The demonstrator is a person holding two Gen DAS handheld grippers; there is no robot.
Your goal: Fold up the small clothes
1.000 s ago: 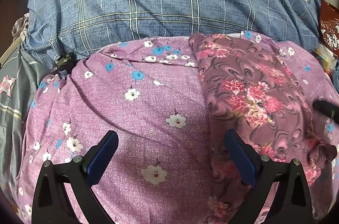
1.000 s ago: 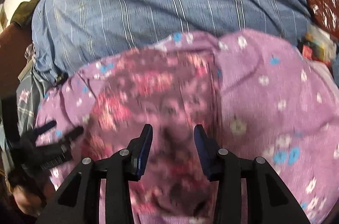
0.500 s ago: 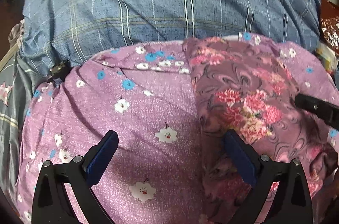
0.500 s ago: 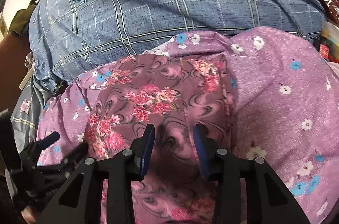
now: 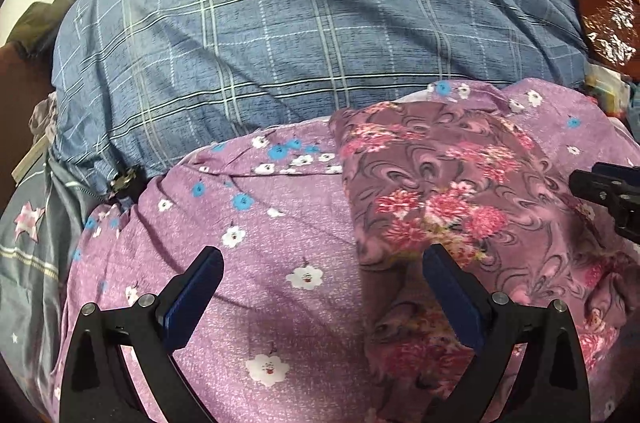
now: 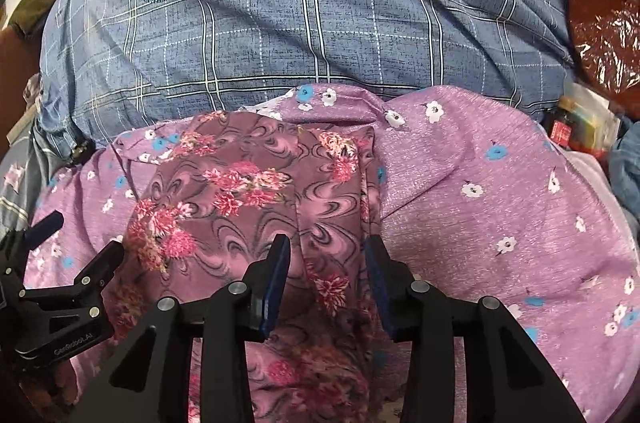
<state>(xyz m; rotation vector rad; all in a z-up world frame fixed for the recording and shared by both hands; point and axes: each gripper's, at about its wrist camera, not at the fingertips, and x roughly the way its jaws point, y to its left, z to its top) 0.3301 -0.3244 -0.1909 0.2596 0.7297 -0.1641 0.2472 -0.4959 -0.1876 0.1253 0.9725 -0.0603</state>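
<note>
A small mauve garment with pink flowers and swirls (image 5: 448, 199) lies rumpled on a purple sheet with white and blue blossoms (image 5: 248, 263). My left gripper (image 5: 320, 283) is wide open and empty, just left of the garment's near left edge. My right gripper (image 6: 326, 263) hovers over the garment (image 6: 248, 191), its jaws partly open with a raised fold of the cloth between them, not clamped. The left gripper also shows at the left edge of the right wrist view (image 6: 72, 251), and the right gripper's tip at the right edge of the left wrist view (image 5: 600, 183).
A large blue plaid pillow with round crests (image 5: 320, 35) lies behind the purple sheet. A red foil packet (image 6: 604, 35) and small boxes (image 6: 576, 131) sit at the far right. Grey bedding with stars (image 5: 28, 235) lies at the left.
Both grippers have drawn back toward me, so more of the plaid pillow shows. The right gripper's jaws have opened wider over the garment's fold. The left gripper stays wide open.
</note>
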